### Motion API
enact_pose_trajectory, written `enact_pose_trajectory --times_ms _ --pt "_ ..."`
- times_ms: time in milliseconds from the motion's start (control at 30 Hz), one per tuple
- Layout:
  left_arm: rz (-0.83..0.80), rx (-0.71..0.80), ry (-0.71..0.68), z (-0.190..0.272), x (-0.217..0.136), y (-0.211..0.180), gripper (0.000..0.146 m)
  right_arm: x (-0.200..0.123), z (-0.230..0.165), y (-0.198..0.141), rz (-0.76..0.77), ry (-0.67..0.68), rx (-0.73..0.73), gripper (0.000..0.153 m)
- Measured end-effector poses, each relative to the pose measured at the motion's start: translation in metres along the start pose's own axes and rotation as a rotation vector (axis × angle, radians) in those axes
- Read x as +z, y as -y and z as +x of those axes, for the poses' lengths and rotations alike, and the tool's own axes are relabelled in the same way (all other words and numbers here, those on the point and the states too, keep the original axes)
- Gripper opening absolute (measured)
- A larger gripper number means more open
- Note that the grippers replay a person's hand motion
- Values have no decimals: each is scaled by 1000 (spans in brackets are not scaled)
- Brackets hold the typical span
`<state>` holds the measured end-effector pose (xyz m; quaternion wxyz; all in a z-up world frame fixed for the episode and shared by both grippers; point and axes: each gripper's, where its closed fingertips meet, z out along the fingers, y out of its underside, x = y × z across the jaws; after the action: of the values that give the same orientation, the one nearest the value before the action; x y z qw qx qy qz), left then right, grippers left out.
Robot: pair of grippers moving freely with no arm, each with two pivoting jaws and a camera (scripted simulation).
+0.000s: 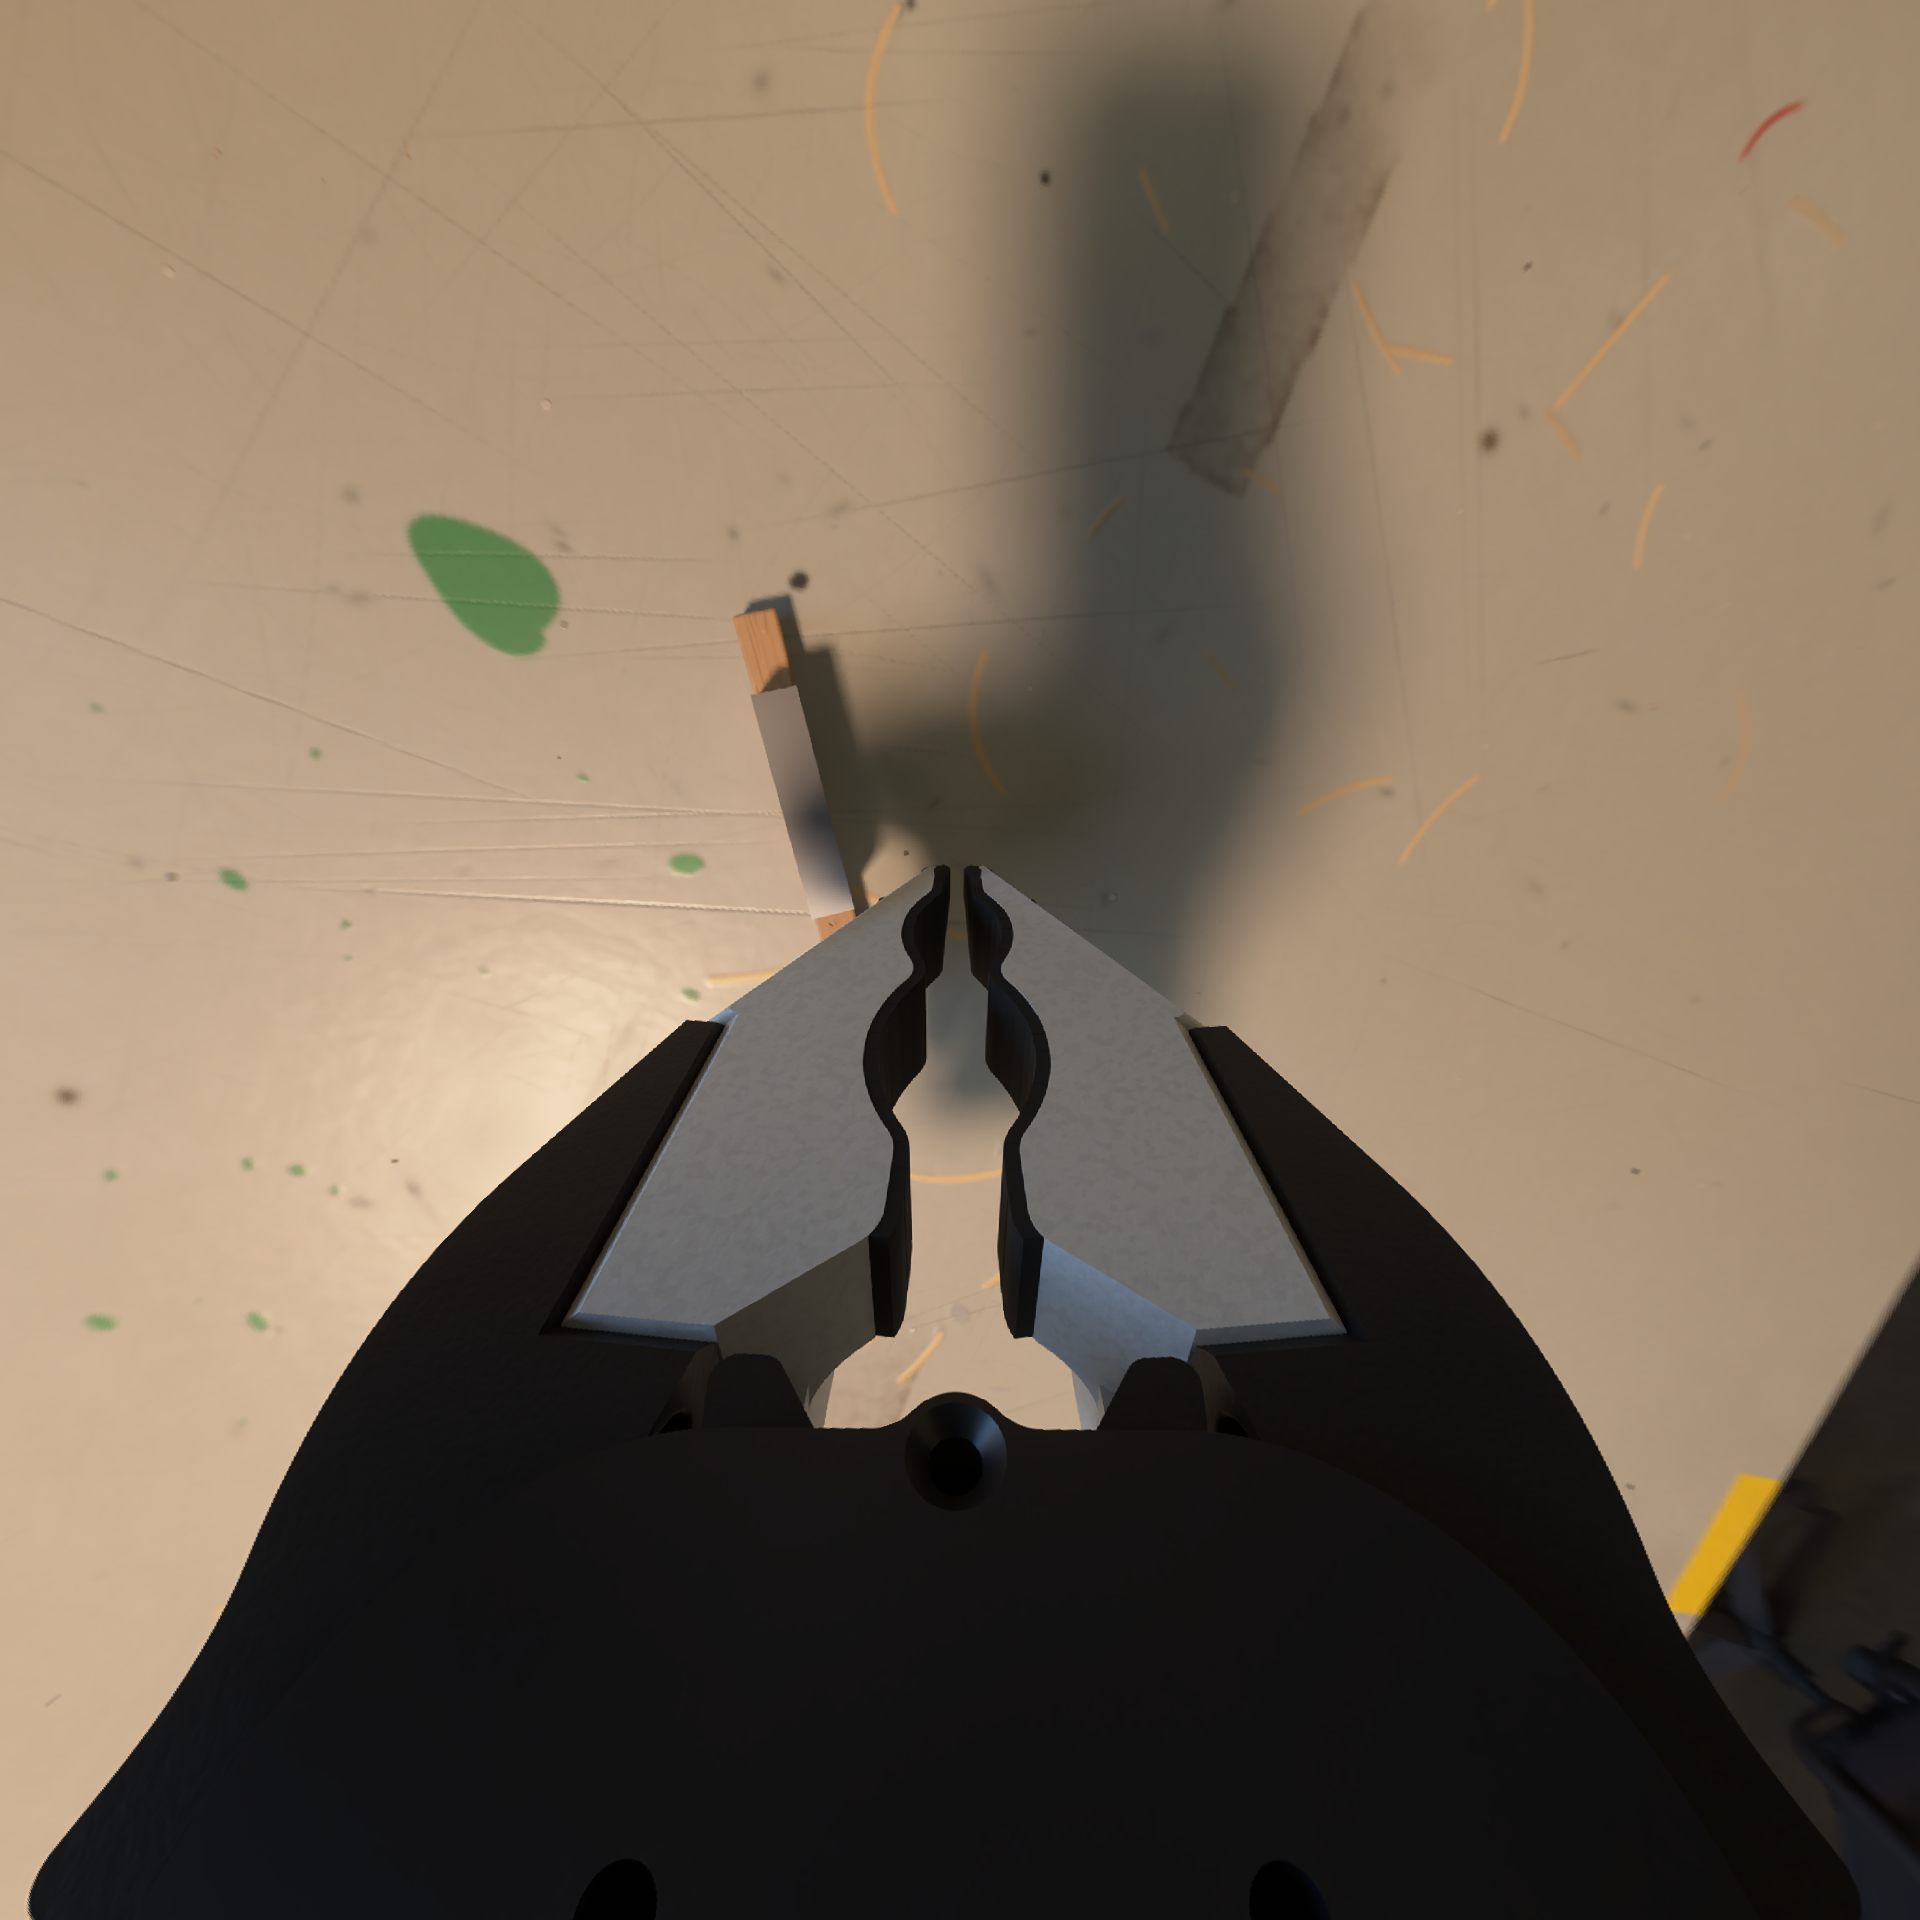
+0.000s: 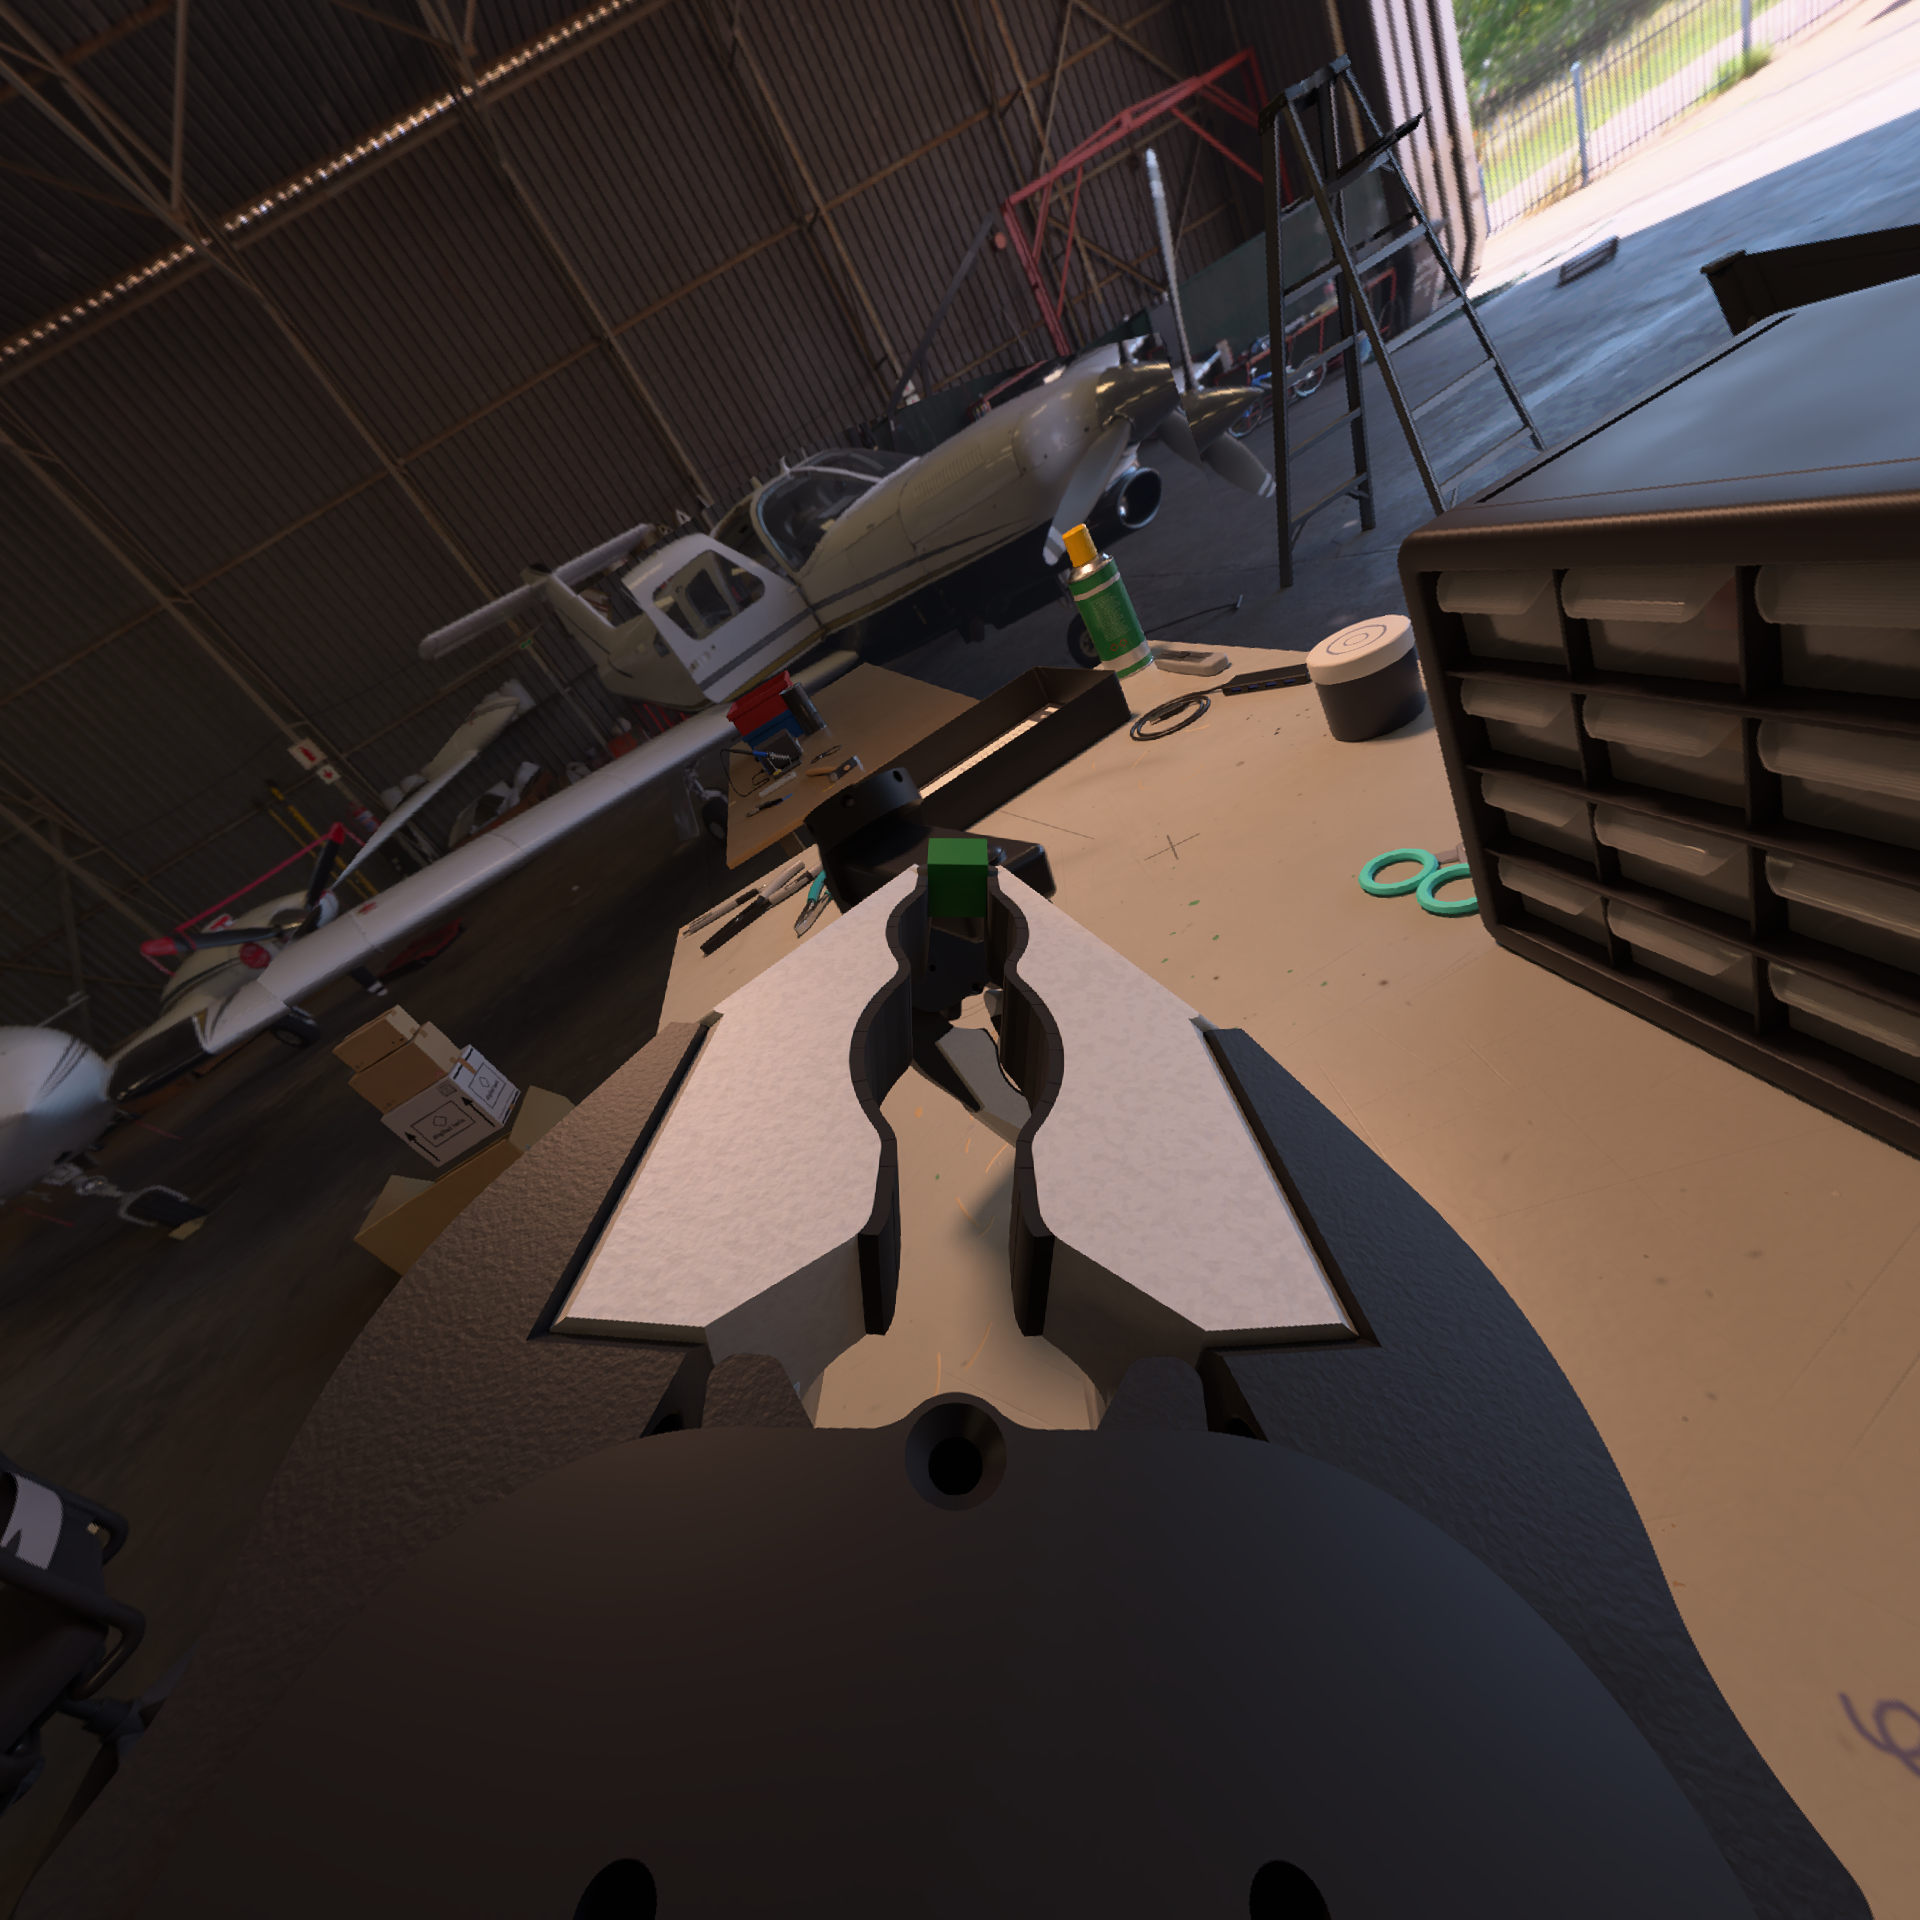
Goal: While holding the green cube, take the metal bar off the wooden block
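In the left wrist view a grey metal bar (image 1: pixel 795 800) lies along the top of a thin wooden block (image 1: pixel 767 649) on the tan table. Both ends of the block stick out from under the bar. My left gripper (image 1: pixel 957 878) is shut and empty. It hangs above the table just right of the bar's near end. In the right wrist view my right gripper (image 2: pixel 957 883) is shut on the green cube (image 2: pixel 956 878), held at the fingertips above the table. The left gripper's black body (image 2: pixel 883 821) shows just beyond the cube.
A dark drawer cabinet (image 2: pixel 1683 790) stands on the right, with teal scissors (image 2: pixel 1418 883) beside it. Farther back are a white-lidded jar (image 2: pixel 1363 675), a green spray can (image 2: pixel 1107 608) and a black tray (image 2: pixel 1018 727). The table's edge runs on the left. A green paint stain (image 1: pixel 483 582) marks the table.
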<state>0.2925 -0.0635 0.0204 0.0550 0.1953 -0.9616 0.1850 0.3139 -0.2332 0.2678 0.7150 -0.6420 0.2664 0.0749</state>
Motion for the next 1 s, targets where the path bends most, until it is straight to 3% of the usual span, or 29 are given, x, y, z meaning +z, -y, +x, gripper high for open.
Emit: enact_pose_trajectory --times_ms 100,300,467,667,867,1000 --pt "-26 75 143 -5 -1 1 2 1 0 -1 -4 1 -1 9" --pt "-104 381 636 -15 -7 -1 0 1 0 0 -3 2 1 9" --pt "-94 429 739 -14 -2 -2 0 2 -1 -1 -5 3 4 9" --pt "23 301 672 -14 -23 7 11 4 -3 -2 -14 7 -1 9" --pt "49 -2 324 -15 -17 9 23 3 -1 -2 -8 5 10 9" --pt "24 -117 221 -19 -11 16 22 3 -1 -3 -15 2 8 9"
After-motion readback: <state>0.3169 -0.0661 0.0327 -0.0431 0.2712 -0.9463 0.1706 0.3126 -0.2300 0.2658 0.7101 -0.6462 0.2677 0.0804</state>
